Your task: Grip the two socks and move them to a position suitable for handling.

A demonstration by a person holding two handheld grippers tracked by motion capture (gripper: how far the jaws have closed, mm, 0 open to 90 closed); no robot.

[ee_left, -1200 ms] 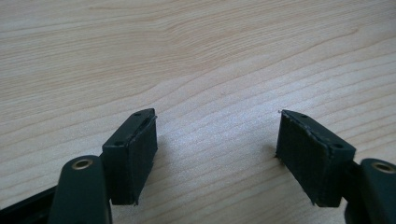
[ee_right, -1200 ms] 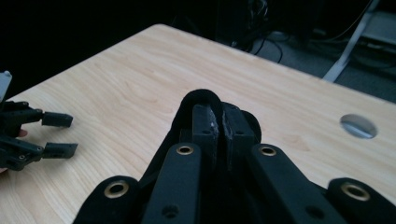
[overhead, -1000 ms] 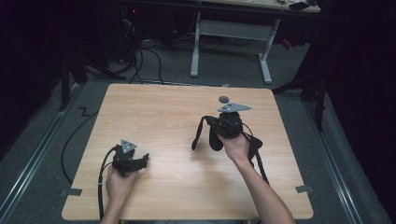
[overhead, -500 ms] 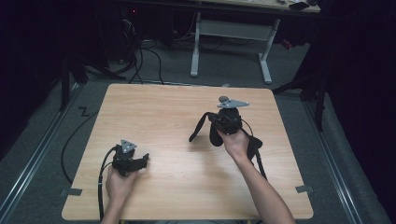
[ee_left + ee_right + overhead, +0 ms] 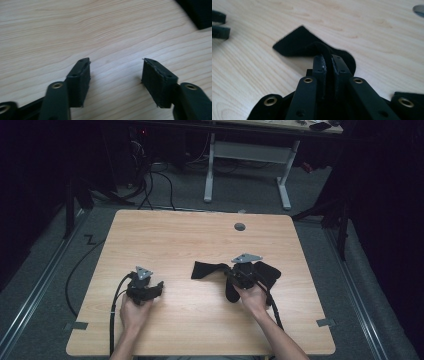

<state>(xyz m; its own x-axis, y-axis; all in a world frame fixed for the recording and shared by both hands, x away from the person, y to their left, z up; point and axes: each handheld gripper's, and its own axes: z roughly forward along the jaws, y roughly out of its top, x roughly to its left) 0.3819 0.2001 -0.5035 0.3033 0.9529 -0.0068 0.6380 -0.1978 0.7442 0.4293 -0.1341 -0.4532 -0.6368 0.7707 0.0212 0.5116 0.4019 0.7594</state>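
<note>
A: Right gripper (image 5: 239, 279) sits right of centre in the high view, jaws clamped on a fold of the black cloth (image 5: 207, 269); in the right gripper view you can see the cloth (image 5: 297, 45) pinched between the pads, its serrated edge fanning out toward the upper left of that frame.

B: And the long axis?

A: In the high view it runs roughly left to right across the middle of the table (image 5: 200, 235); one free end lies flat to the left of the right gripper, pointing toward the left gripper (image 5: 150, 289); another dark lobe shows just right of the right hand (image 5: 252, 297).

B: So the left hand (image 5: 132, 312) is the nearer one to that loose end?

A: I'd say so; the free end lies up and to the right of the left gripper, near but apart from it; in the left gripper view the jaws stand wide with bare wood between them, left gripper (image 5: 115, 72) low over the table; a dark corner at the upper right of that frame may be the cloth, I can't tell.

B: Poses?

A: Both forearms come in from the bottom edge; left hand resting lower left, gripper aimed up and right; right hand wrapped round its gripper, grey plate on top, cable trailing back along the wrist.
</note>
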